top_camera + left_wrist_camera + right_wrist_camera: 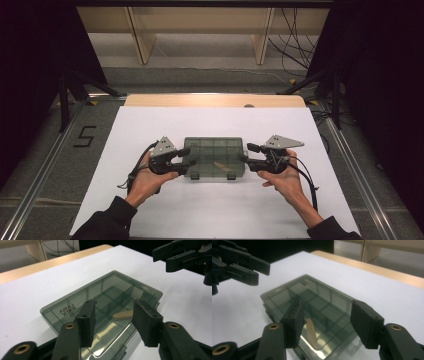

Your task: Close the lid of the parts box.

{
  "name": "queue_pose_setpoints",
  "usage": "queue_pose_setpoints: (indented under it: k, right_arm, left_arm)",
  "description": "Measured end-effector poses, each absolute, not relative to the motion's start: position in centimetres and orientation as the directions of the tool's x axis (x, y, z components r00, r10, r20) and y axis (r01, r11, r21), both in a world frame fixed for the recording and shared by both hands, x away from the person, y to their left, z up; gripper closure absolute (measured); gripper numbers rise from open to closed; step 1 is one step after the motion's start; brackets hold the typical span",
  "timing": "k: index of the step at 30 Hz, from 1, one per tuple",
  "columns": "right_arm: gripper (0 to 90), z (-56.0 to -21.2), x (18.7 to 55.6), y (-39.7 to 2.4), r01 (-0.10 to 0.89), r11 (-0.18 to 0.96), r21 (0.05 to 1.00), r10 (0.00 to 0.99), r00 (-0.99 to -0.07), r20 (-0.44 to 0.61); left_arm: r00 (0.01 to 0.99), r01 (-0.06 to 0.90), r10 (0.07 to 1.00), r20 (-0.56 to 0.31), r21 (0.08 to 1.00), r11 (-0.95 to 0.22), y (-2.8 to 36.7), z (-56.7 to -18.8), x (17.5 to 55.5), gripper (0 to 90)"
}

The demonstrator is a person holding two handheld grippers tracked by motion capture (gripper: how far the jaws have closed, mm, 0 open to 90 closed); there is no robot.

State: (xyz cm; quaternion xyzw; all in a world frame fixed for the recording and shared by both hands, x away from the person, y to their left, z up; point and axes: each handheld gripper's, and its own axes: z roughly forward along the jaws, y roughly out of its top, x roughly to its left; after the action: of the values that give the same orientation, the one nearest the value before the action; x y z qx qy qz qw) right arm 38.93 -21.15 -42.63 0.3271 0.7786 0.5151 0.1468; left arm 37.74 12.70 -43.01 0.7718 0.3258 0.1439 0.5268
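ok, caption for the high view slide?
Both grippers, left and right, open at the ends of a closed box.

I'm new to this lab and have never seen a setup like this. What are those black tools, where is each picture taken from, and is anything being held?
A person sits at a table covered with a white sheet and holds a hand-operated tool in each hand: the left gripper and the right gripper, each with two black jaws. The high view looks down from above the person. The other two pictures come from small cameras riding on each gripper, looking along its jaws. Between the grippers lies a smoky clear plastic compartment box, lid closed, with a small pale wooden stick inside. Both grippers stand open at the box's ends; their pads do not press on it, so nothing is held.
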Motion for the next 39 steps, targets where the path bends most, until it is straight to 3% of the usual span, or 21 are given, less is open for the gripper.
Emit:
queue_pose_setpoints:
  k: [8, 17, 39]
  right_arm:
    - [33.3, -41.9, 38.0, -21.2, 0.344, 0.217, 0.914, 0.670, -0.733, 0.117]
    - [25.9, -41.6, 37.0, -21.5, 0.323, 0.190, 0.927, 0.685, -0.720, 0.110]
    - [21.6, -41.4, 34.2, -21.8, 0.310, 0.158, 0.938, 0.684, -0.720, 0.123]
  left_arm:
    - [0.752, 0.320, 0.648, -0.117, 0.925, -0.205, 12.9, -42.5, 36.9, 41.1]
    - [0.758, 0.296, 0.643, -0.114, 0.937, -0.183, 13.2, -42.3, 36.2, 36.0]
    - [0.767, 0.245, 0.631, -0.112, 0.961, -0.128, 14.5, -42.1, 34.3, 28.1]
